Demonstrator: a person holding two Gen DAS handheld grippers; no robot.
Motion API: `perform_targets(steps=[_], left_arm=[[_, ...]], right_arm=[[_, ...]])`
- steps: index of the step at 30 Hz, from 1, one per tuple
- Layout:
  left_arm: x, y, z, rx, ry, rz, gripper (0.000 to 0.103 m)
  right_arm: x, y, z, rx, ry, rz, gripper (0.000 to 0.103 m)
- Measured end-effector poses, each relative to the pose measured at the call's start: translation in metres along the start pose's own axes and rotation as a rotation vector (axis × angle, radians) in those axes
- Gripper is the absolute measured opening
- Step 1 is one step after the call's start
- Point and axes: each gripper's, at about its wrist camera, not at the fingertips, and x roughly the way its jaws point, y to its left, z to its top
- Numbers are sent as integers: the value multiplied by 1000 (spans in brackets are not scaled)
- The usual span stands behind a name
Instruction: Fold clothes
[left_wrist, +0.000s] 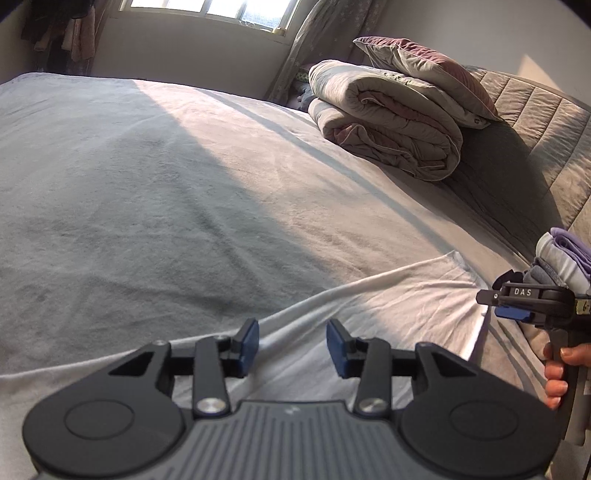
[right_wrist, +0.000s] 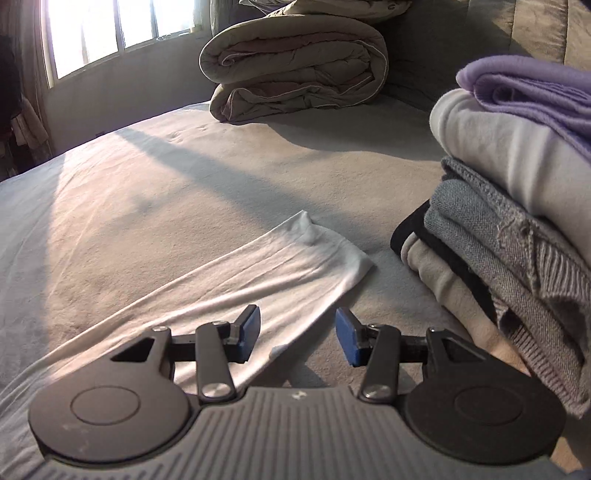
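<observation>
A white garment (left_wrist: 388, 306) lies flat on the grey bed, folded into a long band; its far end (right_wrist: 314, 251) shows in the right wrist view. My left gripper (left_wrist: 291, 347) hovers just above the garment, open, with nothing between its blue pads. My right gripper (right_wrist: 297, 338) is open too, over the garment's near edge, and holds nothing. In the left wrist view the right gripper (left_wrist: 498, 304) appears at the right edge, held by a hand (left_wrist: 557, 373).
A stack of folded clothes (right_wrist: 517, 206), purple on top, then white, grey and black, stands at the right. A rolled quilt (left_wrist: 388, 122) with a pillow (left_wrist: 432, 70) on it sits at the far side by the padded headboard (left_wrist: 546, 122). The bedsheet (left_wrist: 147, 184) spreads to the left.
</observation>
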Motion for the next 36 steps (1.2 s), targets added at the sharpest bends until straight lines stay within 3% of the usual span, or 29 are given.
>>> perform_targets(steps=[4,11,12,16,18,20,24,28,32,35,36], left_arm=[[-24,-30,-10,104,30,-7,40],[-45,-87,-52,314,-3,-26,40],[-44,-94,-58,338,-11,-17,37],[-32,-101,-74,359,-41,29,27],[-25,-104,-82,383,-45,55,24],[-24,-107,-85,406,-48,60,22],[-25,-111,-87,433,-53,45,0],[-27,-112,-89,443,-43,1,0],[-26,-111,-88,433,-34,-13,0],[-30,-110,-85,414,-44,-15,14],[-32,-110,-84,406,-50,-23,25]], right_arm=[[-3,-3,-15,103,-21,83,49],[0,-16,-34,178,-137,178,48],[1,-18,-33,193,-143,195,45],[8,-37,-32,315,-133,235,12],[10,-48,-33,376,-123,255,1],[8,-53,-36,404,-118,274,0],[0,-48,-35,385,-136,244,0],[-6,-47,-36,370,-155,186,0],[-2,-46,-35,360,-145,180,1],[-1,-48,-36,369,-145,192,4],[-1,-48,-36,368,-146,196,7]])
